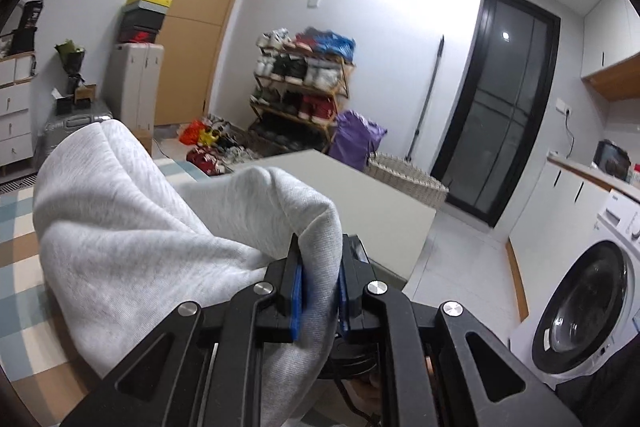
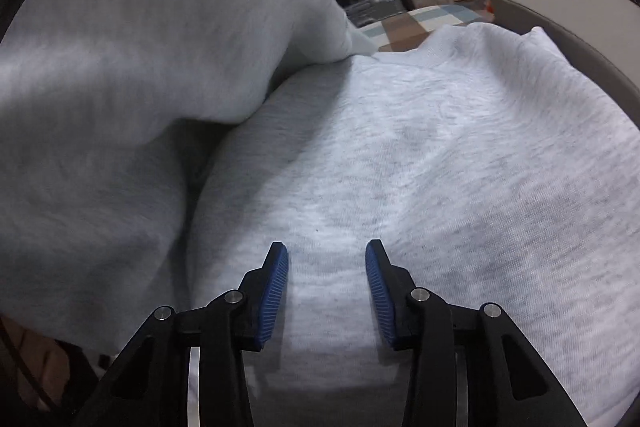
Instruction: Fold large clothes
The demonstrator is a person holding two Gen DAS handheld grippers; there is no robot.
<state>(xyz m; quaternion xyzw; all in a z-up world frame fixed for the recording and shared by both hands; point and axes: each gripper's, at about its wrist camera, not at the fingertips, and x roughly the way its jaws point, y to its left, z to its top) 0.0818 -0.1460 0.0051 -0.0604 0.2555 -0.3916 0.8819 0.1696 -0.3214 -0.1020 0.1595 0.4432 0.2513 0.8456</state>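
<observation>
While clamped on light grey knit garment (image 1: 160, 227), left tongs (image 1: 320, 291) lifted above beige counter (image 1: 360, 195); right tongs (image 2: 327, 291) parted, empty, over spread fabric; laden shoe rack (image 1: 300, 83) beyond.

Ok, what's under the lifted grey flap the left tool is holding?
The left tool pinches the flap, raised over the rest of the garment lying flat. Checked cloth shows beyond. The fold's shadowed crease hides what lies deeper.

Sweatshirt (image 2: 420, 167) on table (image 2: 580, 15), shoe rack (image 1: 304, 87) behind.
</observation>
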